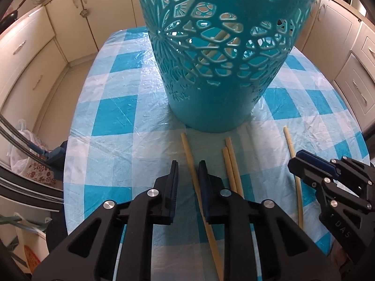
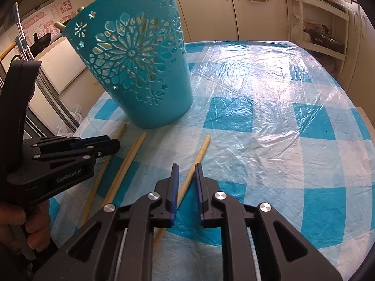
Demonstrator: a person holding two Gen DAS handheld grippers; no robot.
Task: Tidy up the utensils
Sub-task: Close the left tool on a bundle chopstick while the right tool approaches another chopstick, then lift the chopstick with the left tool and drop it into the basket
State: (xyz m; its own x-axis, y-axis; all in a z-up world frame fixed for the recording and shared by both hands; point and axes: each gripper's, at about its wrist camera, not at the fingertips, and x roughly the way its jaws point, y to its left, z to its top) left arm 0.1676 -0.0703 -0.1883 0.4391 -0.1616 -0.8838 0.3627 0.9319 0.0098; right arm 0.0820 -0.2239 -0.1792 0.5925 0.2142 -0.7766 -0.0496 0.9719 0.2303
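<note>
My left gripper (image 1: 188, 167) straddles one chopstick (image 1: 190, 161), pads not pressing; its long axis points at the teal bucket (image 1: 211, 70). My right gripper (image 2: 187, 171), likewise unclenched, straddles another chopstick (image 2: 201, 151) just before the bucket.

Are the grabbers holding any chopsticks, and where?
Nothing held. Left gripper straddles one chopstick, right gripper another chopstick, both lying unpinched.

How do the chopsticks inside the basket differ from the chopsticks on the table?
Basket chopsticks stand leaning, half hidden behind the basket's cut-out wall; table chopsticks lie flat in plain view. Table chopsticks number four; basket chopsticks cannot be counted. Both are pale and slim.
</note>
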